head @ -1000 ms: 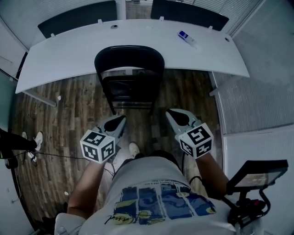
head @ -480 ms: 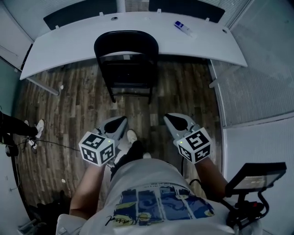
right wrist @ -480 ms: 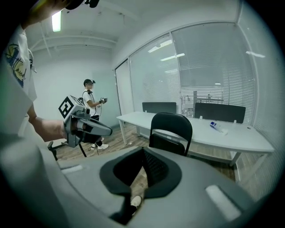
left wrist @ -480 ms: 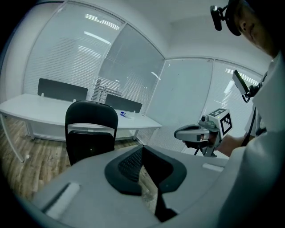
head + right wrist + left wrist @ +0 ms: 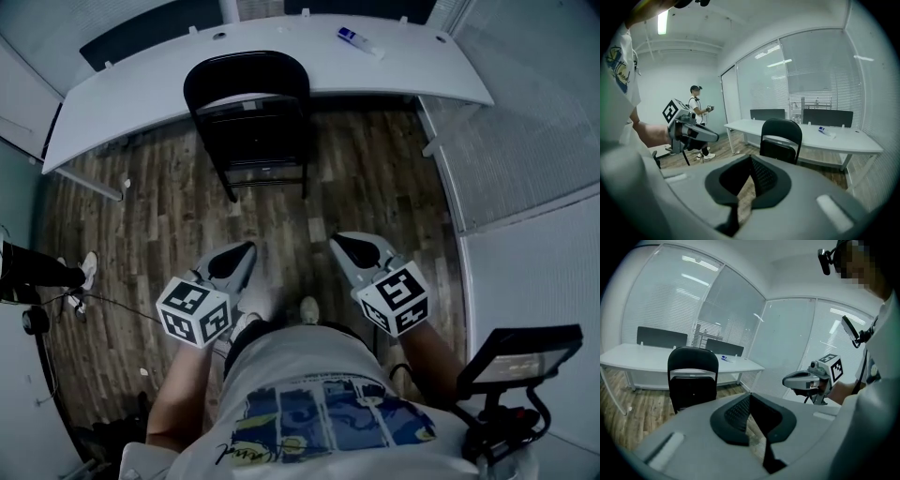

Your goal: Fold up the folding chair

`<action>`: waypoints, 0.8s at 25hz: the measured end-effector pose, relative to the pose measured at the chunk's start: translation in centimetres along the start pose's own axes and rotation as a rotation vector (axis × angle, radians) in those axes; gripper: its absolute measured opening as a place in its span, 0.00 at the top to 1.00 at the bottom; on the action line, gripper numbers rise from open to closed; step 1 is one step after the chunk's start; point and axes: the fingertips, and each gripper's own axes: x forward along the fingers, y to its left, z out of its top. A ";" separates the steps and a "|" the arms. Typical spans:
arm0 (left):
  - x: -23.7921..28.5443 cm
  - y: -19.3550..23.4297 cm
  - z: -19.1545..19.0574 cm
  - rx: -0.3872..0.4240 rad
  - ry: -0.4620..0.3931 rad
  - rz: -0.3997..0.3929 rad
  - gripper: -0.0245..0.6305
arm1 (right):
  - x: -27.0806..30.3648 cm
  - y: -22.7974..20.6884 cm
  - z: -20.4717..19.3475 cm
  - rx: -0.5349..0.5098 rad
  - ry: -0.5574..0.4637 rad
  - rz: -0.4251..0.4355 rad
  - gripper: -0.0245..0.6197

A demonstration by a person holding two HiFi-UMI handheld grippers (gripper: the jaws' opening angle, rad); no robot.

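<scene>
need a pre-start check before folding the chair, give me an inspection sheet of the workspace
surface: brown wood-plank floor; long white curved desk behind.
job's things: black metal folding chair stands at the desk, apart from both grippers.
clutter: small white-and-blue item on the desk.
grippers: left gripper and right gripper shut, empty, pointing toward the chair.
cables: thin dark cable on the floor, left.
surroundings: glass walls with blinds; another person's shoe left; black stand-mounted device right.

folding chair (image 5: 251, 122): upright, by table (image 5: 141, 80) | left gripper (image 5: 242, 253), right gripper (image 5: 342, 242): well apart from chair
</scene>
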 end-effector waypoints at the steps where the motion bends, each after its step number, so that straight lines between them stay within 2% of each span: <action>1: 0.2 0.0 0.4 0.008 0.001 -0.009 0.95 | 0.1 -0.1 0.1 0.005 0.002 -0.004 0.96; 7: 0.6 -0.7 2.2 0.064 0.013 -0.057 0.95 | 0.2 0.2 0.7 0.023 0.001 -0.024 0.96; 14: -7.9 2.4 -1.3 0.044 0.033 -0.111 0.95 | 2.1 10.1 2.2 0.015 0.004 -0.057 0.96; 20: -10.3 3.0 -2.5 0.060 0.048 -0.159 0.95 | 2.3 13.3 2.1 0.032 0.004 -0.094 0.96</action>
